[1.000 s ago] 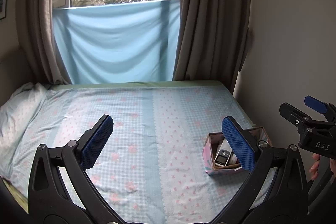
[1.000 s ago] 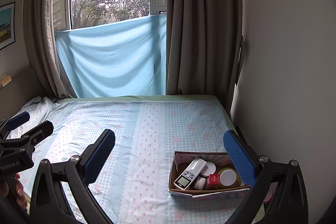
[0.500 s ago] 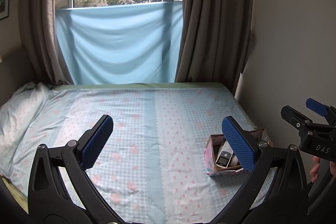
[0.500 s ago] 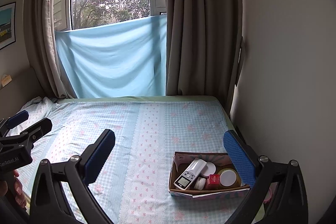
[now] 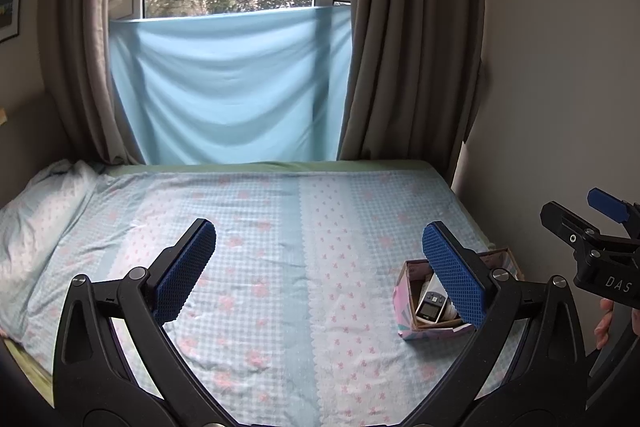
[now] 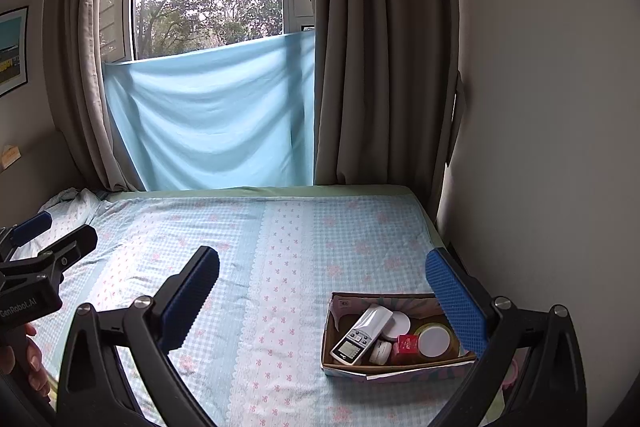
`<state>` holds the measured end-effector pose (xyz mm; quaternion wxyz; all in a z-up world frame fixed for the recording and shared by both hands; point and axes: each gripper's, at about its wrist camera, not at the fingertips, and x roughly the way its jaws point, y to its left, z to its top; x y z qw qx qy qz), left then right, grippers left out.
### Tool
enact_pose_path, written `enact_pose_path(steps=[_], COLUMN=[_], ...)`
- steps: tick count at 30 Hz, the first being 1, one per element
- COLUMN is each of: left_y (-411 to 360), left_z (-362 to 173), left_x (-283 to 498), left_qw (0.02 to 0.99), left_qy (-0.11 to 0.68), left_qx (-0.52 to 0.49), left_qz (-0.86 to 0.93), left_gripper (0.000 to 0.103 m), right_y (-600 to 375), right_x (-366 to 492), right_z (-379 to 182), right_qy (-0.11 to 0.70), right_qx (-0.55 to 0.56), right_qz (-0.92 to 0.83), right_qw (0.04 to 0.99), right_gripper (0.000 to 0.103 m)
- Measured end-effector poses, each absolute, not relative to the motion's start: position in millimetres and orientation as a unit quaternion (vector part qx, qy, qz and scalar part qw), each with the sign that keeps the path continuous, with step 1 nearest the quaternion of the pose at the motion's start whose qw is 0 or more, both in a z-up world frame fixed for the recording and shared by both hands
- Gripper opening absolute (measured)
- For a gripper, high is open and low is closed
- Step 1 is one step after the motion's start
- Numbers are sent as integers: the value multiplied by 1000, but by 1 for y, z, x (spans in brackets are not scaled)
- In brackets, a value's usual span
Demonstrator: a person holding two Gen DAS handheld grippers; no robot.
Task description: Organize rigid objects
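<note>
— Since both grippers hang above the bed (image 5: 248, 267) with nothing between their pads, would you say the sorting looks done?

— That is my reading. The left gripper (image 5: 320, 267) has its jaws spread wide and holds nothing; the right gripper (image 6: 324, 291) is the same, wide apart and empty. Both sit well back from the box (image 6: 348, 369), pointing toward the window rather than down at it.

— Where is that box?

— On the bedsheet at the right side of the bed, near the wall and toward the near end. From the left wrist view it shows just behind the left gripper's right pad (image 5: 454, 281), partly hidden by it.

— Why there, do you think?

— Likely as the one collecting place: the sheet around it is free of loose items, so everything rigid seems gathered inside.

— And what is in it?

— A white remote (image 6: 362, 335) with a small screen lies slanted along the left side. Beside it are a white round lid (image 6: 398, 323), a small white jar (image 6: 380, 351), a red packet (image 6: 407, 343), and a jar with a pale lid (image 6: 434, 338). They touch and crowd one another.

— How does the box look?

— Shallow, open-topped cardboard, brown inside, pink and pale blue pattern outside. Its front flap sags outward a little, so I would guess it is soft-walled.
</note>
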<state>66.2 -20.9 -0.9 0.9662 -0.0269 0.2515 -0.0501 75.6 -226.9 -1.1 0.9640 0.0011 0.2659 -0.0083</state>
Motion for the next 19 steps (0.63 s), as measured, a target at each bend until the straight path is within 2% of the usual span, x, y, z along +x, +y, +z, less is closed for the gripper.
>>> enact_pose_path(steps=[19], left_y=[-15], left_z=[1], left_x=[70], left_qw=[973], left_qy=[229], left_qx=[-27], left_qz=[-17], left_gripper=[103], right_y=[-224], right_x=[80], right_z=[1], right_qy=[269], right_qx=[2], right_qz=[-14], right_qw=[963], right_gripper=[103])
